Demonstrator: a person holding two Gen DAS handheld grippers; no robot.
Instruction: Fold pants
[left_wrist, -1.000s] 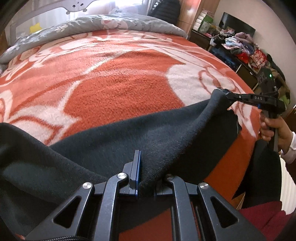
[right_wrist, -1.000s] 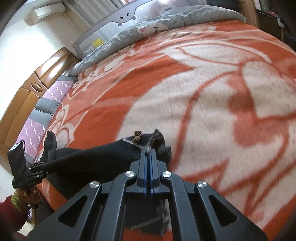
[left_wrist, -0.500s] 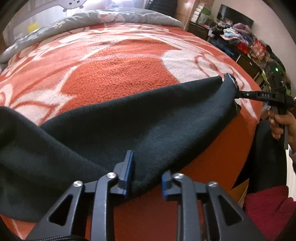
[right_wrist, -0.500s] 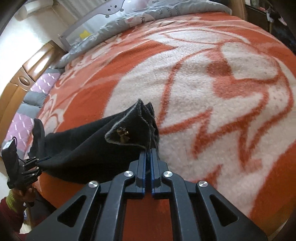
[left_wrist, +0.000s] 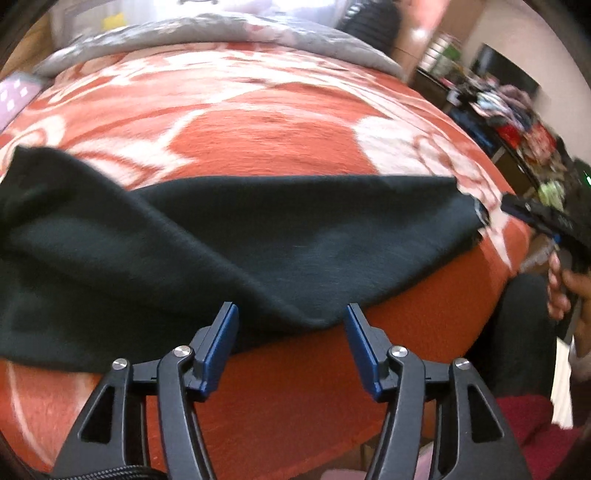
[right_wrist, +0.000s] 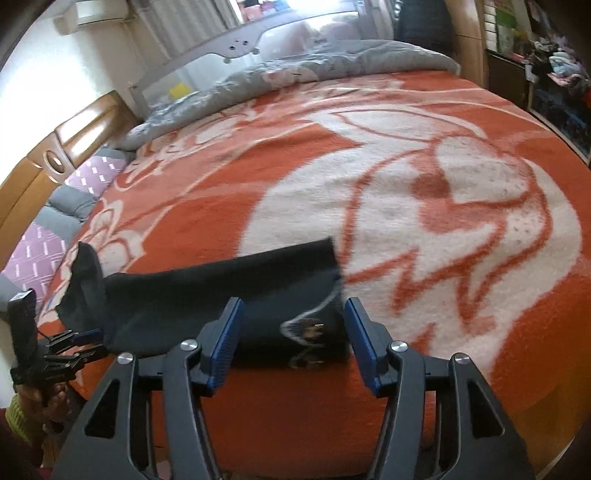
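The black pants (left_wrist: 258, 236) lie stretched across the near part of the bed, close to its front edge. My left gripper (left_wrist: 290, 314) is open and empty, its jaws apart just short of the pants' near fold. My right gripper (right_wrist: 291, 308) is open and empty, its jaws astride the pants' (right_wrist: 229, 291) end, where a small light label (right_wrist: 308, 328) shows. The right gripper also shows at the right edge of the left wrist view (left_wrist: 532, 214), beside the pants' end. The left gripper shows at the far left of the right wrist view (right_wrist: 79, 345).
An orange and white flowered blanket (right_wrist: 369, 177) covers the bed. A grey quilt (right_wrist: 295, 70) lies bunched at its far end against a grey rail. A wooden headboard (right_wrist: 55, 155) stands at the left. Shelves with piled clothes (left_wrist: 509, 114) stand at the right.
Both grippers have let go of the pants and opened. The pants have dropped flat onto the blanket. Both grippers have drawn back a little toward the bed's front edge.
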